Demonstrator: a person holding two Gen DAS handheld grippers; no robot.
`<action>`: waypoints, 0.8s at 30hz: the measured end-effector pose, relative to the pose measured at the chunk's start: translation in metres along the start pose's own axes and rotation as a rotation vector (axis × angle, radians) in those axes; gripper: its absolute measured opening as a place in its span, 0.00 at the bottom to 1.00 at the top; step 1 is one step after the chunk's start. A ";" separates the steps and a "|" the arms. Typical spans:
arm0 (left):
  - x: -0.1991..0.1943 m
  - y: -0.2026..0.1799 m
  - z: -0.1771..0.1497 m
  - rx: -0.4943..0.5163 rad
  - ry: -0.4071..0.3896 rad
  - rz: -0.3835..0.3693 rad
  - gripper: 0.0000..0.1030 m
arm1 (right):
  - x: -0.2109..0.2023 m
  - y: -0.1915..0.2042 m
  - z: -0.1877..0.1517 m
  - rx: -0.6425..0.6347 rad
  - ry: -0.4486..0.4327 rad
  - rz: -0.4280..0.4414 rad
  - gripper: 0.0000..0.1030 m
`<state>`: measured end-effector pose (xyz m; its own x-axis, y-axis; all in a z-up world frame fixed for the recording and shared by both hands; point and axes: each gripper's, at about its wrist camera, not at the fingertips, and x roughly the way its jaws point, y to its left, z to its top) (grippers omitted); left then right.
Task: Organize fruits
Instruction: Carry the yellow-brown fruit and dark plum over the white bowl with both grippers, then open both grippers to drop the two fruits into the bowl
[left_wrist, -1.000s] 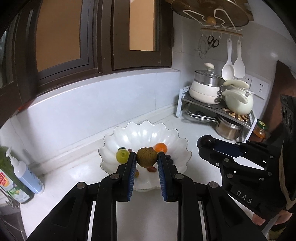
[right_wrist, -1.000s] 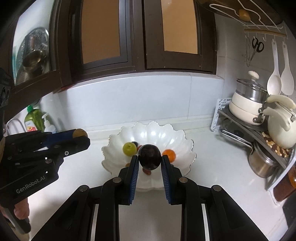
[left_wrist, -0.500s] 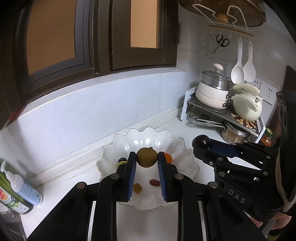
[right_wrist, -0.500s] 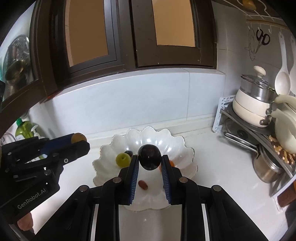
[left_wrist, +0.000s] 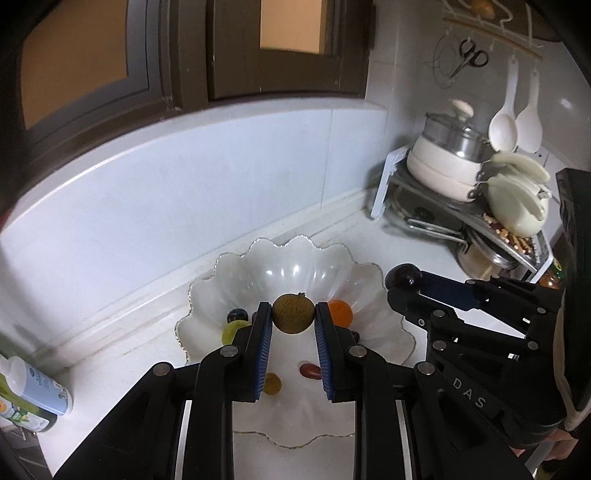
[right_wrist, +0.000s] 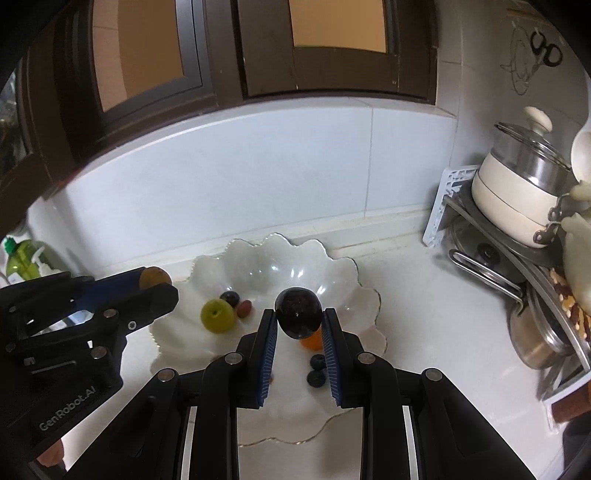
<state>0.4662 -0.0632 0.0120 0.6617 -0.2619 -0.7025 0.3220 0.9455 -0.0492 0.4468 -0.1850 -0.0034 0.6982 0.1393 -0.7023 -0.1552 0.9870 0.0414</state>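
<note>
The scalloped white bowl (left_wrist: 295, 266) sits on the counter with a green fruit (right_wrist: 217, 315), an orange one (left_wrist: 340, 312), some small dark berries (right_wrist: 317, 371) and a reddish piece (left_wrist: 309, 371) already in it. Above it the left gripper (left_wrist: 293, 314) is clamped on a brown rough-skinned fruit (left_wrist: 293, 313), and the right gripper (right_wrist: 298, 314) is clamped on a dark glossy plum (right_wrist: 298, 312). I judge this the delivery step: 2 fruits carried over the bowl, each needing a lowering into a free patch before the jaws part. Only the right view shows the berries clearly; only the left shows the hanging scissors (left_wrist: 469, 59) and spoons (left_wrist: 515, 122).
</note>
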 end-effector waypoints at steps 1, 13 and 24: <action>0.005 0.000 0.001 -0.002 0.012 0.005 0.23 | 0.004 -0.001 0.001 0.002 0.016 0.004 0.26; 0.065 0.008 0.002 -0.031 0.163 0.012 0.23 | 0.056 -0.016 -0.004 0.059 0.189 0.039 0.26; 0.096 0.010 -0.010 -0.047 0.249 0.021 0.23 | 0.080 -0.017 -0.015 0.064 0.268 0.031 0.26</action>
<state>0.5261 -0.0769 -0.0626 0.4788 -0.1917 -0.8567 0.2741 0.9597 -0.0616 0.4943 -0.1921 -0.0711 0.4822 0.1519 -0.8628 -0.1231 0.9868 0.1050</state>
